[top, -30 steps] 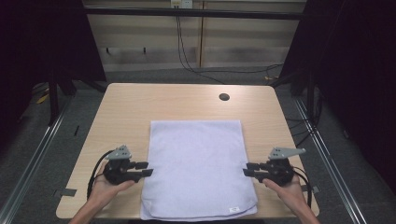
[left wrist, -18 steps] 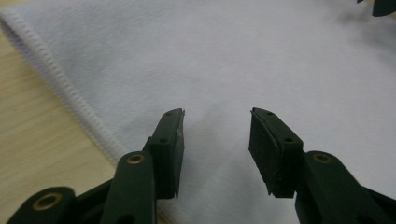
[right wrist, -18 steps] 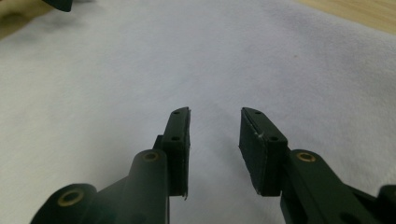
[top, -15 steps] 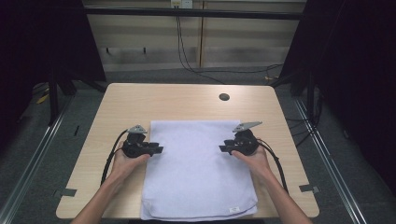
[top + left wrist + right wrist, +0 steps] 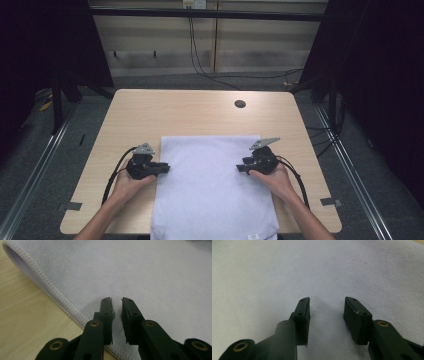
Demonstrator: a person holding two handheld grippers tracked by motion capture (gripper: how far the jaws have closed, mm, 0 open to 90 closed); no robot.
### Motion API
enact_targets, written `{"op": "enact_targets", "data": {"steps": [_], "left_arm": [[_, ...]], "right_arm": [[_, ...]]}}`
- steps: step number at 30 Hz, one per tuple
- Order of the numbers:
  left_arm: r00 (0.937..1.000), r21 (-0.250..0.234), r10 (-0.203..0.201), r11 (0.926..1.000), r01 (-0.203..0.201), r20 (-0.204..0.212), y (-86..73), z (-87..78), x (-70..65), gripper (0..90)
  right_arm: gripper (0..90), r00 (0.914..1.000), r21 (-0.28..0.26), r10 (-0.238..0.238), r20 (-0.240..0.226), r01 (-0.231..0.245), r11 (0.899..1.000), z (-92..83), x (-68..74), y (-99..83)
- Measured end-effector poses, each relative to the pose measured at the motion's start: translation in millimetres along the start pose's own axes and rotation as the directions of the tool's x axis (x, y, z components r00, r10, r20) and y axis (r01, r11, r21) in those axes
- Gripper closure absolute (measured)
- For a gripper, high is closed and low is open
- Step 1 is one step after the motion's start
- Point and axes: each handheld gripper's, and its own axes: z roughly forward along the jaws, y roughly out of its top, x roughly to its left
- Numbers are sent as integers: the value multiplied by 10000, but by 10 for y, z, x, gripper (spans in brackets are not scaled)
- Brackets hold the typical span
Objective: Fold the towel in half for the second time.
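A pale cloth (image 5: pixel 212 185) is lying flat on the wooden table (image 5: pixel 200 112); the left gripper (image 5: pixel 116 305) is hovering, jaws barely parted, the right gripper (image 5: pixel 326 307) gaping; probably soft, light, best pinched along its stitched hem (image 5: pixel 50 287).

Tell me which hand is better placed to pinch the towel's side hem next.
Left, probably. The left tongs hover just inside the towel's stitched hem, jaws a narrow gap apart. The right tongs sit wider open over plain cloth, no hem near them.
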Motion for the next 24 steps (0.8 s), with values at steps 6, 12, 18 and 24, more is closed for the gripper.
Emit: {"op": "enact_targets", "data": {"steps": [6,12,18,24], "left_arm": [[9990,197,-175,9997,167,419,-135,-116,-154,790],[9987,540,290,9980,-313,426,-270,-259,-389,749],[9970,648,533,9963,-569,563,-379,-390,-593,734],[9995,-26,64,10000,-63,306,-184,-371,-397,692]], "right_arm": [[568,9993,89,-129,-358,133,9999,-92,146,-124],[568,9956,291,-318,-877,345,9990,-197,348,-258],[604,9869,465,-426,-1556,504,9976,-314,498,-398],[584,9999,-724,109,-112,-116,9973,-506,114,-296]]}}
